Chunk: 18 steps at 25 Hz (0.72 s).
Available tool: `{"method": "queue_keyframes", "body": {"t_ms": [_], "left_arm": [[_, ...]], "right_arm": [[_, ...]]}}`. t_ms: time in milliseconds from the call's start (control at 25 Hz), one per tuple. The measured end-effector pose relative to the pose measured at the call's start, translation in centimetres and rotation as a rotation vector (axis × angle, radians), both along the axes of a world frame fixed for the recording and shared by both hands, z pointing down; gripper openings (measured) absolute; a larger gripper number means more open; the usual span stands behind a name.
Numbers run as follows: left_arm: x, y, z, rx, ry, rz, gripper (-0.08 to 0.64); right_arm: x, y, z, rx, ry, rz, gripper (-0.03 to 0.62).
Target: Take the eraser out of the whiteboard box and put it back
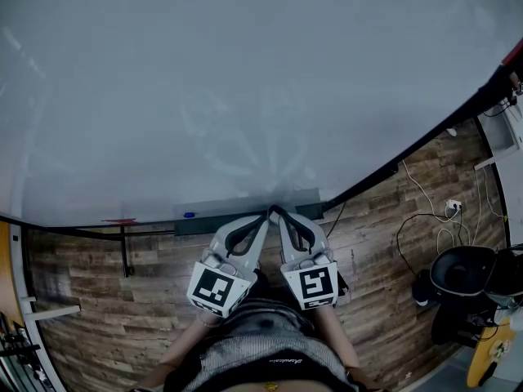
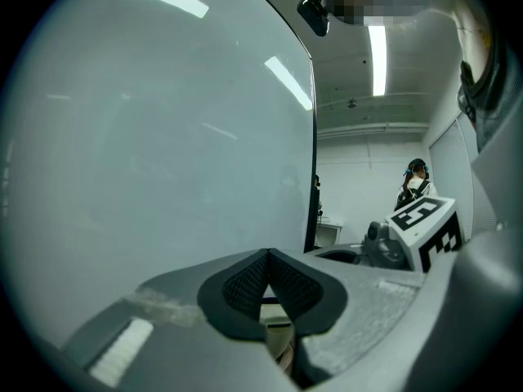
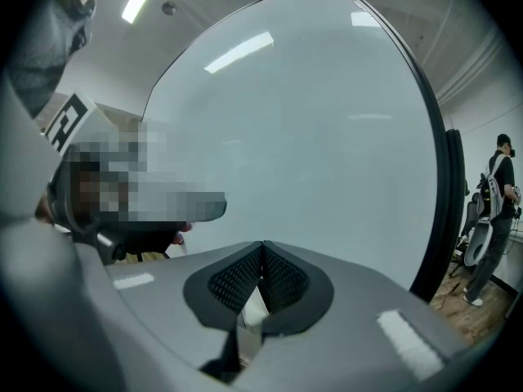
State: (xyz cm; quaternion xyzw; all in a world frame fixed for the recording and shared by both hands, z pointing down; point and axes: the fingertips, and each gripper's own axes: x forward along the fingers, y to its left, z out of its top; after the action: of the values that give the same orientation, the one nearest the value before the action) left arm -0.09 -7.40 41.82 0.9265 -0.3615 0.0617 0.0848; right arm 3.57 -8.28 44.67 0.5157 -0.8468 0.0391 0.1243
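The long dark whiteboard box [image 1: 201, 216] runs along the lower edge of the big whiteboard [image 1: 245, 80]. No eraser shows in any view. My left gripper [image 1: 267, 212] and right gripper [image 1: 276, 211] point at the box's right half, tips close together just over its rim. In the left gripper view the left gripper [image 2: 268, 253] has its dark pads meeting at the tip with nothing between them. The right gripper [image 3: 262, 245] looks the same in its own view, shut and empty. A small blue object [image 1: 189, 215] lies at the box's left end.
Below the board lies a wood-plank floor with cables [image 1: 425, 219] and a wall socket [image 1: 452, 207] at the right. A black chair [image 1: 466, 276] stands at the far right. A black board stand [image 1: 124, 247] is at the left. A person [image 3: 498, 211] stands far off.
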Motion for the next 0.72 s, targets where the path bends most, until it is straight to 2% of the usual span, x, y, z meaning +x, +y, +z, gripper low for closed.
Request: {"method": "queue_keyframes", "body": {"t_ms": [480,600,720], "left_arm": [[0.1,-0.2,-0.3,-0.011,0.026,0.011,0.0],[0.1,-0.4,-0.2,-0.018,0.032,0.011,0.0],[-0.2,-0.4,-0.1,-0.023,0.032,0.008,0.0]], "right_arm": [[0.3,0.1,2.2,-0.053,0.039,-0.018,0.006],[0.2,0.1,2.4,-0.06,0.049,-0.042,0.05],[-0.1,0.0,2.7,-0.07,0.062,-0.06,0.121]]}}
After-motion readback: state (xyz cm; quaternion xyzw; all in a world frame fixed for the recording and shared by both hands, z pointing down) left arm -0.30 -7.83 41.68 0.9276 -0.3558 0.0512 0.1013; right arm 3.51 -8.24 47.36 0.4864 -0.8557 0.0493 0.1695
